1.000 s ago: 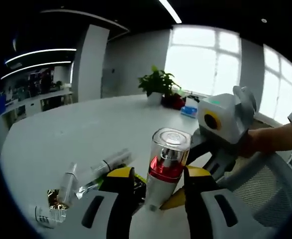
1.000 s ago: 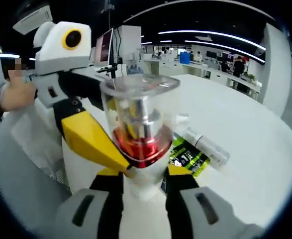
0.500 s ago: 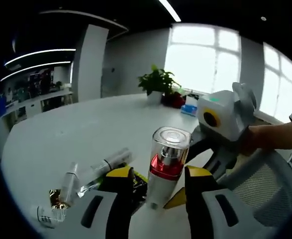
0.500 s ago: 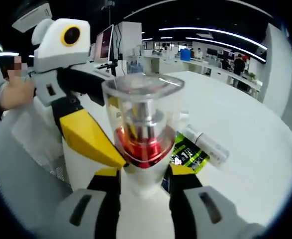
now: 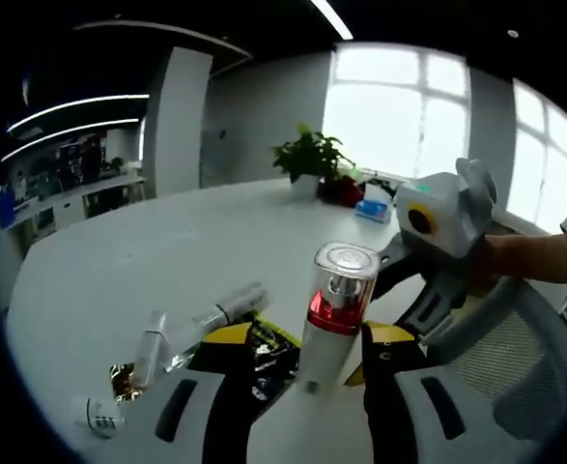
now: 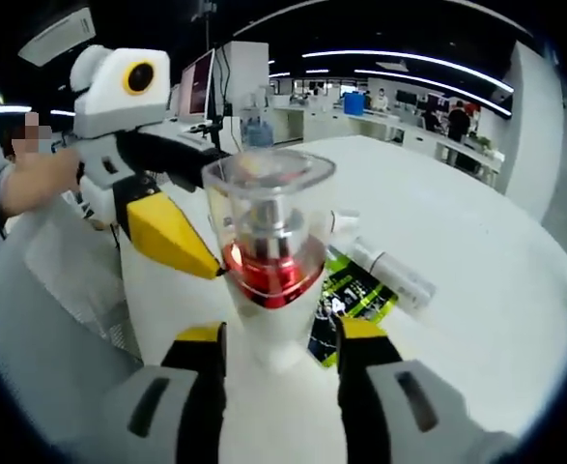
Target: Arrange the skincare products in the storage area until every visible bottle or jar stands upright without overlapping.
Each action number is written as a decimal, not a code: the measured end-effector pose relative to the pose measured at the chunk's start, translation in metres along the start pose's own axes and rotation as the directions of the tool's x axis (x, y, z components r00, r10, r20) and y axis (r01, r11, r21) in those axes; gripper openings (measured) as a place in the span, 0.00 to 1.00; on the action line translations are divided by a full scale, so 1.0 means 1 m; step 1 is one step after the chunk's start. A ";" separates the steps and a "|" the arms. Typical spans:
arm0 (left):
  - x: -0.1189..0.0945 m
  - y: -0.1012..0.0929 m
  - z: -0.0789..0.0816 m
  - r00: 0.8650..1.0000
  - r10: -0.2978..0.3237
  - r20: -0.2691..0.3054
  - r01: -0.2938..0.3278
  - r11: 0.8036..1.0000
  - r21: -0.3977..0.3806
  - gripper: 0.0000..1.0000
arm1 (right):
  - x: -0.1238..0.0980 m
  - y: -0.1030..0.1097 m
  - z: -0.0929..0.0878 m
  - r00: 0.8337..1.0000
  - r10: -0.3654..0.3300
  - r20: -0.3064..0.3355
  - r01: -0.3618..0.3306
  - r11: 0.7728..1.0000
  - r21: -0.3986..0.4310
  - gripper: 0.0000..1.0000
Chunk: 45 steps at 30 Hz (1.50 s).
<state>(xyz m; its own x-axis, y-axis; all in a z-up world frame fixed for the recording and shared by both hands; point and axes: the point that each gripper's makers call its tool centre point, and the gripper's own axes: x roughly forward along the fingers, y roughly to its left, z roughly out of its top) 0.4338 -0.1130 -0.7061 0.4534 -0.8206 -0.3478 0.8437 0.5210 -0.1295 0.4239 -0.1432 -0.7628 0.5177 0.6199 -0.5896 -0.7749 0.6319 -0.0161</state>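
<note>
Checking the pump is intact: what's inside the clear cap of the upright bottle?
Inside the clear cap of the bottle, a silver pump head sits above a red collar. The white body hides whatever is inside it.

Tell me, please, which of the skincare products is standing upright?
The red-collared pump bottle with a clear cap; the white tubes beside it lie flat on the table.
</note>
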 end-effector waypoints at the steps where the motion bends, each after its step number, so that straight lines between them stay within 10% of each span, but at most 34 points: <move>1: -0.001 0.001 -0.001 1.000 0.001 -0.004 -0.001 1.000 0.002 0.41 | 0.000 0.000 -0.001 1.000 0.001 -0.002 -0.001 1.000 0.004 0.46; 25: -0.041 0.024 -0.019 0.993 0.084 -0.082 -0.085 0.996 -0.012 0.52 | -0.026 0.012 0.012 1.000 -0.014 0.002 0.014 0.999 0.038 0.62; 45: -0.084 0.024 -0.032 0.976 0.132 -0.173 -0.138 0.990 -0.022 0.81 | -0.043 0.018 0.020 0.999 -0.042 -0.003 0.042 0.999 0.015 0.79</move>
<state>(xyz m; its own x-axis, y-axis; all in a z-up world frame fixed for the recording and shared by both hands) 0.4073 -0.0243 -0.7096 0.5046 -0.6914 -0.5170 0.7663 0.6345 -0.1006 0.3943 -0.1492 -0.7214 0.5488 0.5915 -0.5908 -0.7467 0.6645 -0.0284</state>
